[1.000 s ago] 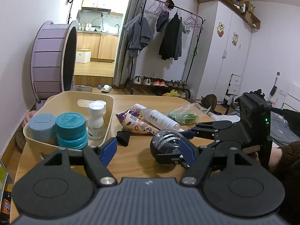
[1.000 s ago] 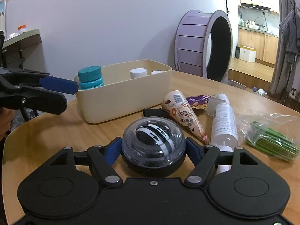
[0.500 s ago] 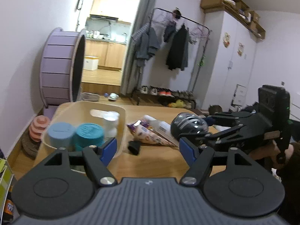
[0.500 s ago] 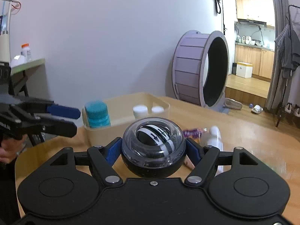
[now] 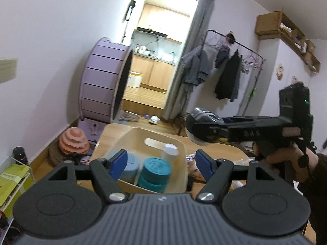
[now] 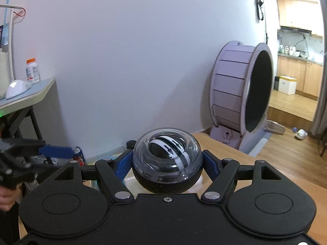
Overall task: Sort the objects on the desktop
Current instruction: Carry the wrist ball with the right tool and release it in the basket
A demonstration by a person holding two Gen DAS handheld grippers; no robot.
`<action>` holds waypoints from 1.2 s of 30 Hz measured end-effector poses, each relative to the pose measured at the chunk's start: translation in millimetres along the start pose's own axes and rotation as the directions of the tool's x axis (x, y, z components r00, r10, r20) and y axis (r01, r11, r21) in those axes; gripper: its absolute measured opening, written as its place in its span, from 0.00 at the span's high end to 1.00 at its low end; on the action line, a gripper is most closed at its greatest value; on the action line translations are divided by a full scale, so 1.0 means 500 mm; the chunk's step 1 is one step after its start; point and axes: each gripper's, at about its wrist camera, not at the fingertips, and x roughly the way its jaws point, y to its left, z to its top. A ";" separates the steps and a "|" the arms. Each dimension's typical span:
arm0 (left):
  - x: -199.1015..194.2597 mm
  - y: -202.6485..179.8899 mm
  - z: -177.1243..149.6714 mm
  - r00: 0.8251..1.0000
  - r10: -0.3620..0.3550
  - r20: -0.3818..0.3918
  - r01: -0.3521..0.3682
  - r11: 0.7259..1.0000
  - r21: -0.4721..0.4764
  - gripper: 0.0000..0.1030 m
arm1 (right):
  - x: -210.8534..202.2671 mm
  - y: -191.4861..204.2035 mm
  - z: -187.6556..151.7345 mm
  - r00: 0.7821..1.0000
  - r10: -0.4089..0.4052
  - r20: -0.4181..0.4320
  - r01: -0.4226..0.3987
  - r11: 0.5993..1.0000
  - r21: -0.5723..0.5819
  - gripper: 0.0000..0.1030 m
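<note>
Lifted clear of the wooden table (image 5: 214,143) since a second ago, the black gyro ball with its clear dome and white striped rotor (image 6: 167,163) now rides high in the right gripper (image 6: 167,164), whose blue-padded jaws are clamped on its two sides. In the left wrist view the same ball (image 5: 201,127) hangs in the air to the right of and above the cream plastic bin (image 5: 179,143), close to the bin's far right corner but not yet over its opening. Both views have tilted upward compared with the earlier frames, so less of the tabletop shows.

The left gripper (image 5: 161,164) holds nothing; its jaws stand wide apart, low and near the bin's front wall, with the teal ribbed-lid jar (image 5: 154,172), the pale blue round container (image 5: 130,166) and the white-capped bottle (image 5: 170,150) seen between them inside the bin.

What the coming move turns on: the bin lies to the left of and below the ball as the left camera sees it, and the right gripper is the one carrying it, so it appears that the ball must travel leftward across the rim and then down. Free floor in the bin seems to lie toward the far end, behind the bottle. The ball is round, so it has no long axis to align, though it may roll once let go
</note>
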 end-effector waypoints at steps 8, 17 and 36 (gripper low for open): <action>-0.003 0.028 0.008 1.000 0.024 -0.002 -0.024 0.999 -0.033 0.30 | 0.142 -0.008 0.013 0.995 0.046 -0.091 -0.044 0.999 0.024 0.32; -0.005 0.035 0.008 1.000 0.020 -0.007 -0.020 0.999 -0.043 0.30 | 0.233 0.017 -0.018 0.976 -0.002 -0.220 -0.004 1.000 -0.026 0.32; 0.004 0.029 0.004 1.000 -0.019 -0.018 0.018 0.999 -0.030 0.30 | 0.084 0.010 0.004 0.989 -0.089 -0.120 0.083 0.995 -0.057 0.15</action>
